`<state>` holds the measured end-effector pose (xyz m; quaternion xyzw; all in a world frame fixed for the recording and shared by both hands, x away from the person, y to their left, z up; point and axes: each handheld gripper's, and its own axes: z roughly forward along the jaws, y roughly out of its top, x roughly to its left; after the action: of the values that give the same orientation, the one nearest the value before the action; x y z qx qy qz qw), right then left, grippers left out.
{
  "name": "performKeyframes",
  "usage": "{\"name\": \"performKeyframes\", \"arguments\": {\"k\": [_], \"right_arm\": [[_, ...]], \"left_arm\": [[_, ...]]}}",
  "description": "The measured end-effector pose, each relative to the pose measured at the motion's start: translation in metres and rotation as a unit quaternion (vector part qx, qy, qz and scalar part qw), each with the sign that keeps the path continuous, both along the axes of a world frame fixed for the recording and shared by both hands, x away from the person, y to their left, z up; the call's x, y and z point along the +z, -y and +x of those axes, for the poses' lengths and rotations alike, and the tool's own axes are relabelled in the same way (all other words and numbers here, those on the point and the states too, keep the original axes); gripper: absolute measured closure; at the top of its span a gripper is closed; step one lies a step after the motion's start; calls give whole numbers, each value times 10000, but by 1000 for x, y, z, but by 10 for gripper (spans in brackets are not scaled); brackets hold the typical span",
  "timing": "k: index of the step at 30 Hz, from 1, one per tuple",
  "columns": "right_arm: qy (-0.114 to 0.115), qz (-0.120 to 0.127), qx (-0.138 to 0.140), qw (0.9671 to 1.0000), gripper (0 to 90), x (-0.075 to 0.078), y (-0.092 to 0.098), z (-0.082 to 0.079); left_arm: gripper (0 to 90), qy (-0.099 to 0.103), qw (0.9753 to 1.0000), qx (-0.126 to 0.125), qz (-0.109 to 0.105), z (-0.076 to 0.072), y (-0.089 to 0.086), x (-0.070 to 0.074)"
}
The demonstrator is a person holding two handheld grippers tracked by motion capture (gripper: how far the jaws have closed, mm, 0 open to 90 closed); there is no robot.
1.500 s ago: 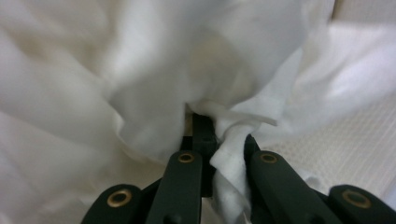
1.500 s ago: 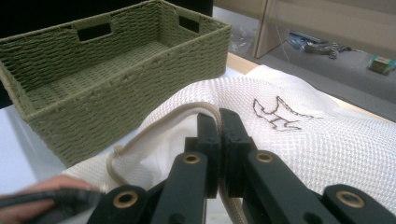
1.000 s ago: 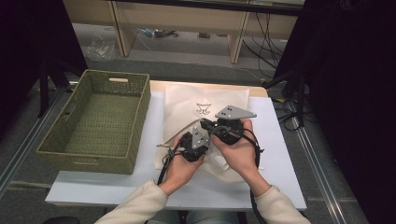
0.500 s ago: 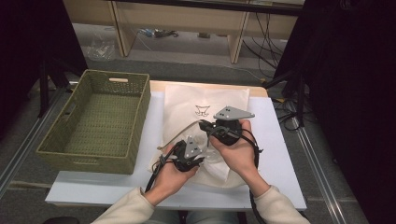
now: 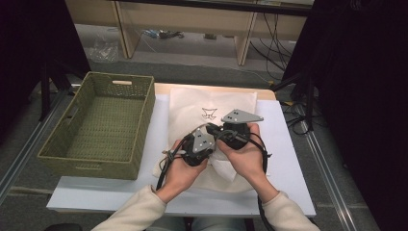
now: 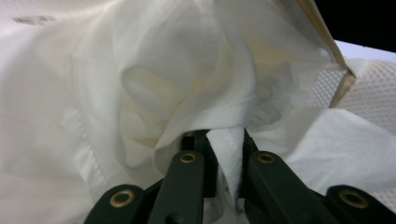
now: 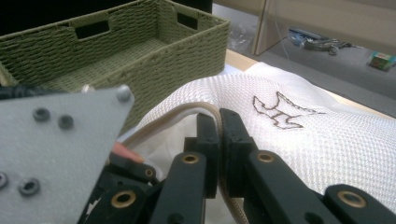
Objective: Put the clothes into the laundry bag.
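Table (image 5: 293, 144) with a white top fills the high view, and I work at it with a gripper in each hand. Cream cloth bag (image 5: 211, 103) lies flat across the middle of the table, an outlined emblem (image 5: 209, 113) stitched on it toward twelve o'clock. Woven green basket (image 5: 103, 125) sits at nine o'clock from the bag, its near wall just beside the cloth.

My left gripper (image 5: 198, 144) is at the bag's six o'clock end, touching my right gripper (image 5: 230, 131), which sits at about two o'clock from it. Each carries a grey three-cornered plate on top.

In the left gripper view, the left gripper (image 6: 224, 149) has its jaws pinched on a fold of thin white lining (image 6: 187, 79) that billows out of the bag's mouth. In the right gripper view, the right gripper (image 7: 218, 140) has its jaws pressed together on the bag's tan-piped edge (image 7: 177, 109), lifting it off the lining. The emblem (image 7: 280, 111) lies at two o'clock from those jaws, the basket (image 7: 140, 51) at eleven o'clock.
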<state>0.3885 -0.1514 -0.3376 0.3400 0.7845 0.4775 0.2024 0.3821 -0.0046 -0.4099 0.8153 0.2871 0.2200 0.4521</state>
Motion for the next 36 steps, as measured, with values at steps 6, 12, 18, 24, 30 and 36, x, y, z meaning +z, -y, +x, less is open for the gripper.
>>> {"name": "performKeyframes", "arguments": {"k": [6,12,18,24,30,36], "right_arm": [[36,-35,36,10000,891,0,2,0],[-6,95,-74,9999,893,0,1,-1],[117,94,-83,9999,893,1,1,-1],[161,59,-120,9998,894,-2,6,5],[88,112,-191,9997,893,0,9,5],[187,67,-136,9997,893,1,7,4]], "left_arm": [[867,90,9995,310,50,19,-1,-10],[866,125,9992,384,21,25,0,-15],[866,233,9975,671,-40,38,2,-18],[865,377,9957,838,-81,49,5,-23],[823,361,9971,650,-132,41,3,-29],[609,350,9990,237,110,26,-6,-31]]}}
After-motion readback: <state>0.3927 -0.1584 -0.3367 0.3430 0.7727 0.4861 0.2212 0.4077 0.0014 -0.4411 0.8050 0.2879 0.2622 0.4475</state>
